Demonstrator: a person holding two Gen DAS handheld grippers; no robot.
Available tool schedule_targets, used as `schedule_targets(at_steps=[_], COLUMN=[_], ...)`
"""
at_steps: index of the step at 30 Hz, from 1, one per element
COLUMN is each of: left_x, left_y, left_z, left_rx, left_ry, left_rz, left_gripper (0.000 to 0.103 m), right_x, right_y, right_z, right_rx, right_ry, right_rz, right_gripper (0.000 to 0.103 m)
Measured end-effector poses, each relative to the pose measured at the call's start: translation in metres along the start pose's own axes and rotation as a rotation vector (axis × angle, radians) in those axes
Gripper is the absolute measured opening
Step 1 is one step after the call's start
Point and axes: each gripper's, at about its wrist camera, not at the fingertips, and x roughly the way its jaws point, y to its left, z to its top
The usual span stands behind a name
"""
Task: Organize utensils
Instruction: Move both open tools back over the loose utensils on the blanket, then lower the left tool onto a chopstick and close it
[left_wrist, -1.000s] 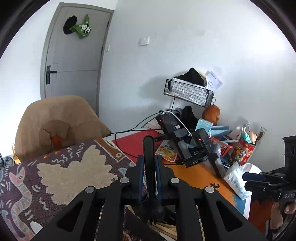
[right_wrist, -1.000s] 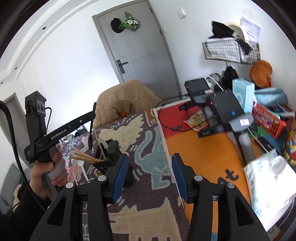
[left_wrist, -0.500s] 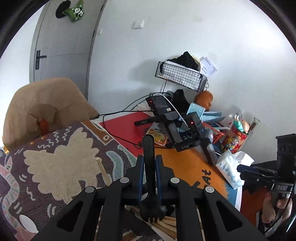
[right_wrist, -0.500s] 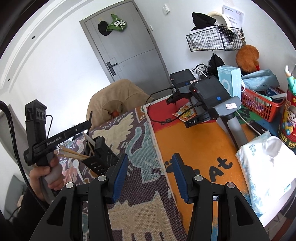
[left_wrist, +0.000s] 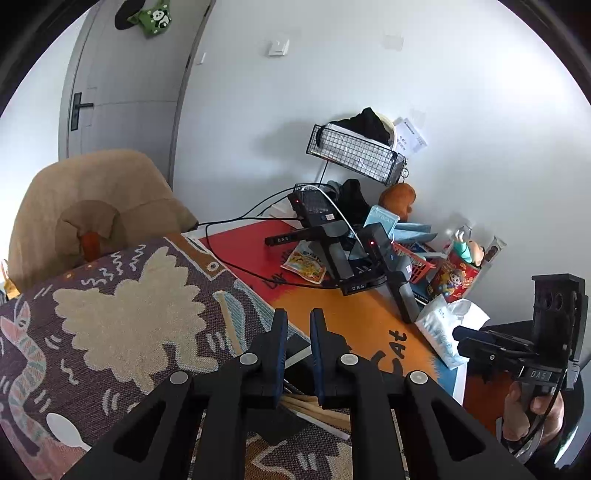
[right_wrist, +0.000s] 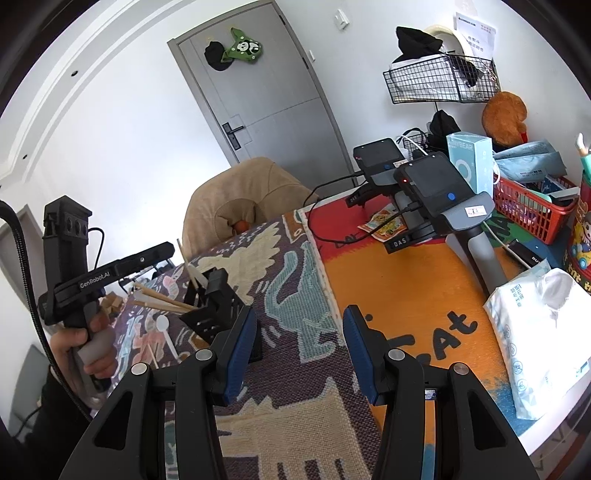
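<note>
My left gripper (left_wrist: 298, 317) hovers just above a black slotted utensil holder (right_wrist: 214, 310) on the patterned rug. Its jaws stand a narrow gap apart with nothing between them. Wooden chopsticks (left_wrist: 317, 410) poke out of the holder under its fingers and show again as chopsticks (right_wrist: 162, 302) in the right wrist view. No black fork shows in either view. A white spoon (left_wrist: 64, 430) lies on the rug at the near left, also visible as the spoon (right_wrist: 162, 325). My right gripper (right_wrist: 299, 314) is open and empty over the rug's edge, right of the holder.
An orange and red mat (right_wrist: 399, 280) covers the table's right half, with two grey devices on stands (right_wrist: 436, 188) and their cables. A tissue pack (right_wrist: 535, 332), a red basket (right_wrist: 532, 214) and a wire rack (right_wrist: 439, 81) crowd the far right. A tan chair (left_wrist: 92, 206) stands behind the table.
The black fork that stood between my left jaws is gone from them. The left wrist view has swung a little; the holder now looks tipped in the right wrist view.
</note>
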Motion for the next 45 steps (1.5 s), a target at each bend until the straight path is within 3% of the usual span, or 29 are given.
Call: schedule_targets(at_steps=[4, 5, 7, 8, 9, 11, 14, 18, 30, 37, 40, 45], left_x=[-0.013, -0.016, -0.025, -0.028, -0.033, -0.043, -0.057, -0.071, -0.110, -0.122, -0.123, -0.117], left_y=[0.005, 0.007, 0.012, 0.014, 0.017, 0.022, 0.036, 0.050, 0.085, 0.113, 0.127, 0.148], left_z=[-0.002, -0.003, -0.007, -0.008, -0.011, -0.016, -0.026, -0.035, -0.076, -0.102, -0.113, -0.127], left_rx=[-0.028, -0.035, -0.054, -0.061, -0.068, -0.084, -0.129, -0.170, -0.251, -0.344, -0.386, -0.456], left_ry=[-0.004, -0.003, -0.008, -0.014, -0.028, -0.055, -0.052, -0.061, -0.040, 0.012, 0.050, 0.099], left_rz=[0.008, 0.011, 0.031, 0.040, 0.052, 0.068, 0.077, 0.108, 0.207, 0.296, 0.325, 0.350], left_gripper=[0.014, 0.020, 0.045, 0.067, 0.082, 0.090, 0.092, 0.102, 0.103, 0.102, 0.090, 0.061], right_x=[0.001, 0.003, 0.007, 0.009, 0.010, 0.016, 0.025, 0.040, 0.071, 0.083, 0.090, 0.097], right_y=[0.005, 0.007, 0.010, 0.011, 0.013, 0.021, 0.032, 0.047, 0.100, 0.120, 0.125, 0.131], right_z=[-0.002, -0.003, -0.005, -0.007, -0.008, -0.014, -0.022, -0.035, -0.068, -0.081, -0.086, -0.093], right_rx=[0.001, -0.001, -0.001, 0.000, 0.000, -0.010, -0.013, -0.021, -0.112, -0.161, -0.172, -0.184], right_ry=[0.005, 0.009, 0.024, 0.028, 0.029, 0.037, 0.051, 0.076, 0.126, 0.132, 0.145, 0.164], right_rz=[0.019, 0.021, 0.024, 0.023, 0.021, 0.021, 0.022, 0.041, 0.073, 0.085, 0.091, 0.093], right_gripper=[0.049, 0.049, 0.051, 0.055, 0.060, 0.068, 0.087, 0.102, 0.103, 0.103, 0.103, 0.099])
